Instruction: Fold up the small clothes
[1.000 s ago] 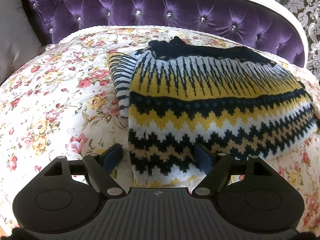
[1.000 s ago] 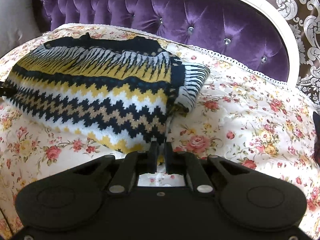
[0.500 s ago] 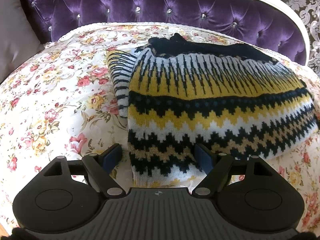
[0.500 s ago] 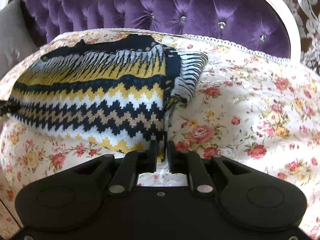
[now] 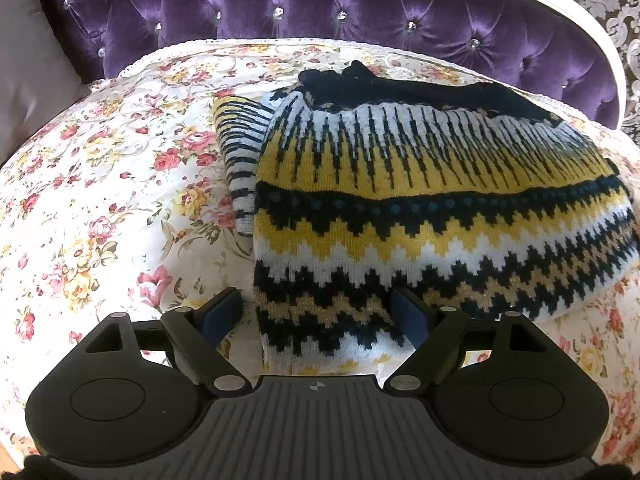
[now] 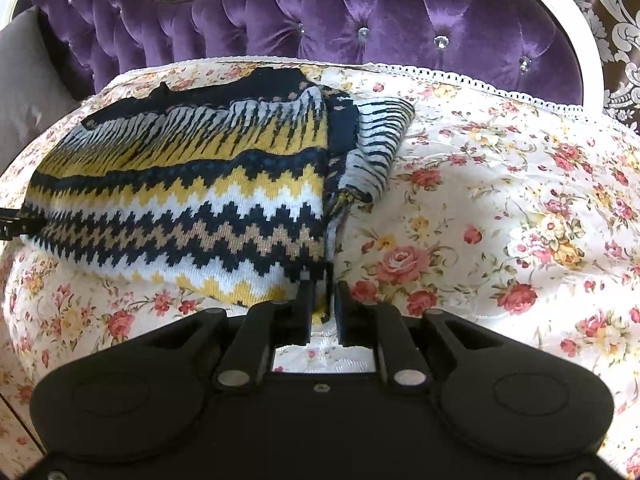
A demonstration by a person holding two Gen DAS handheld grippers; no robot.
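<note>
**A:** Knit first, left wrist view. The sweater [image 5: 420,208] lies folded on the floral cover [image 5: 100,200], filling the centre and right of the frame. The left claw [image 5: 316,300] at bottom centre stands wide, straddling the near corner. What worries you?

**B:** The right-hand pad sits against the knit. If the claw pulls away at a slant, I think it could snag and drag the corner out of the fold.

**A:** Right wrist view?

**B:** Here the sweater [image 6: 200,184] fills the left half, and a striped sleeve [image 6: 380,136] pokes out at its upper right. The right claw [image 6: 325,292] at bottom centre is narrow, and its jaws have just been opening with the hem corner between them. I cannot tell if the pads are pinching it.

**A:** The risk?

**B:** Lifting before the hem is free would probably peel the top layer back, and the sleeve may slide out further.
</note>
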